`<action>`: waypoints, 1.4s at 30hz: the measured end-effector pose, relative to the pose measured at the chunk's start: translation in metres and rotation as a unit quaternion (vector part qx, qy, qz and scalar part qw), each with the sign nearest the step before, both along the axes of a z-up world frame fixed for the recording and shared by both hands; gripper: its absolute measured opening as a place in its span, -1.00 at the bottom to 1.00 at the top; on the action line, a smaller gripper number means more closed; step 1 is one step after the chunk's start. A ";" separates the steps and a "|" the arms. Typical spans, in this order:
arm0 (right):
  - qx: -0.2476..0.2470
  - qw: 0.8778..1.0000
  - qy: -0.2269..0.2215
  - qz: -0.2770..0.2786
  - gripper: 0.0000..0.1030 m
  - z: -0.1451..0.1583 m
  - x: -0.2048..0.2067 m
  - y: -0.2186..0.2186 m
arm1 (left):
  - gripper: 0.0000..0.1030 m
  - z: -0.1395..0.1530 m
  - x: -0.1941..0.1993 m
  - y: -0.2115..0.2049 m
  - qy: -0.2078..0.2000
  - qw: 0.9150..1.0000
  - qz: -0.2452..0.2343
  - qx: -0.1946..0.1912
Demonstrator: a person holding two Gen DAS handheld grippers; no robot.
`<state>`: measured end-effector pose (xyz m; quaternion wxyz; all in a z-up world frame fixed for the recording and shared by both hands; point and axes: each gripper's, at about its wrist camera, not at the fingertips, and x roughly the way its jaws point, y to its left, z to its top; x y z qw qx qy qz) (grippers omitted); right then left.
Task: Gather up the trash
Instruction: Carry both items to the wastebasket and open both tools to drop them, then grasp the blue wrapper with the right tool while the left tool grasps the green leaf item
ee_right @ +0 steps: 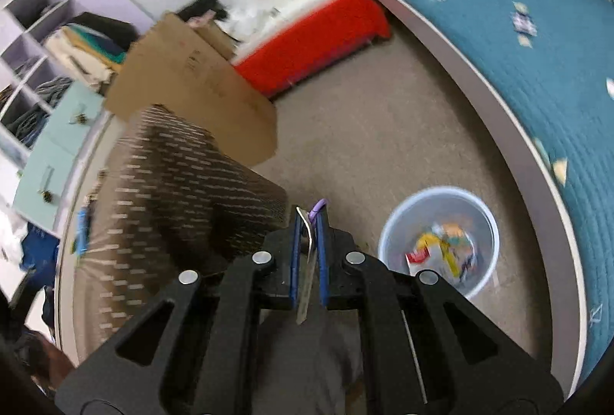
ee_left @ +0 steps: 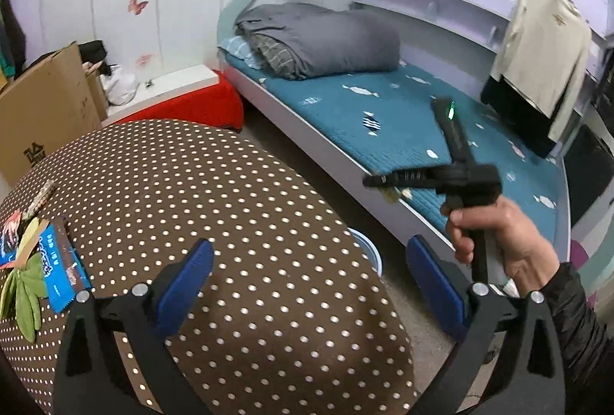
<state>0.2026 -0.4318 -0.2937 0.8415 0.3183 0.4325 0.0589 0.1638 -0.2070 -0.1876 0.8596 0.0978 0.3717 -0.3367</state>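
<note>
While the right gripper (ee_right: 309, 242) pinches a thin silver wrapper (ee_right: 305, 280) just left of the bin (ee_right: 441, 196) on the floor, likely for dropping, the left gripper (ee_left: 307, 284) gapes empty above the table (ee_left: 230, 204), wrappers (ee_left: 57, 269) remaining at its left edge.

Wrappers (ee_left: 42, 261) on table (ee_left: 230, 223) left edge; bin (ee_right: 439, 242) on floor between table and bed (ee_left: 403, 115)

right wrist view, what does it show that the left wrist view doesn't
Only the right wrist view: the right gripper shut on a thin silvery wrapper, and the inside of the bin with colourful trash.

Only the left wrist view: the open left gripper, blue wrappers on the table, the right hand.

Both: polka-dot tablecloth, bed, cardboard box.
</note>
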 end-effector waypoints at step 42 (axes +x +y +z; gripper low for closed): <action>-0.106 0.989 -0.097 0.035 0.89 0.153 0.021 0.152 | 0.91 0.031 0.054 0.198 -0.065 0.969 0.233 -0.046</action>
